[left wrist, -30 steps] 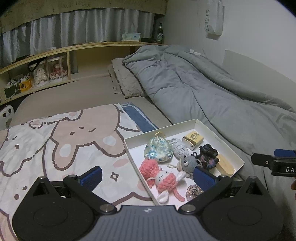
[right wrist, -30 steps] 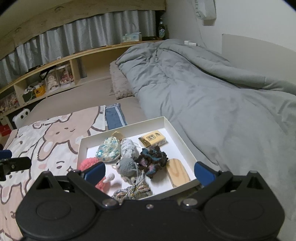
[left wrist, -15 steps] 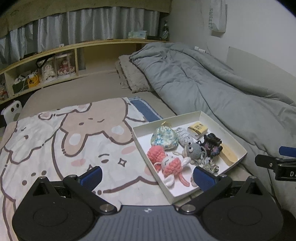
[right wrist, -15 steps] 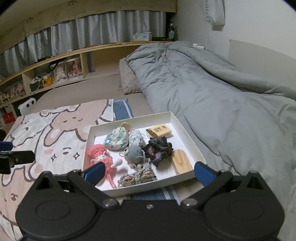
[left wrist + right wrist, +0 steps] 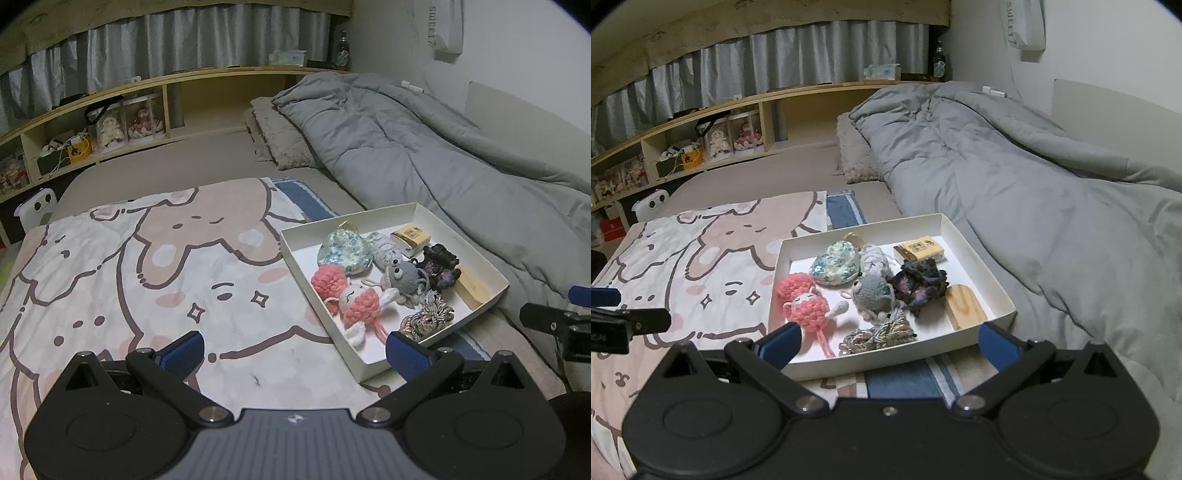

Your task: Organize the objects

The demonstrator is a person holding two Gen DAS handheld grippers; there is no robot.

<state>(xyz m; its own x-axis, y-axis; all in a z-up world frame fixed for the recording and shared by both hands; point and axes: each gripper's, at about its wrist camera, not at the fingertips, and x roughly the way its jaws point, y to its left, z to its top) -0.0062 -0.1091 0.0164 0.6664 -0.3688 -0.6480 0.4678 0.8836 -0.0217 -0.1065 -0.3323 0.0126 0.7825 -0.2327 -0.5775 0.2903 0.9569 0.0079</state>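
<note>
Hovering just short of the tray (image 5: 975,254) of plush toys (image 5: 807,304): left gripper (image 5: 291,352) and right gripper (image 5: 890,341), both spread wide, empty.

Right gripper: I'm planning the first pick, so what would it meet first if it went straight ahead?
Probably the near wall of the white tray, which sits between the open right gripper fingers; just past it lies the braided cord. Depth is uncertain.
</note>
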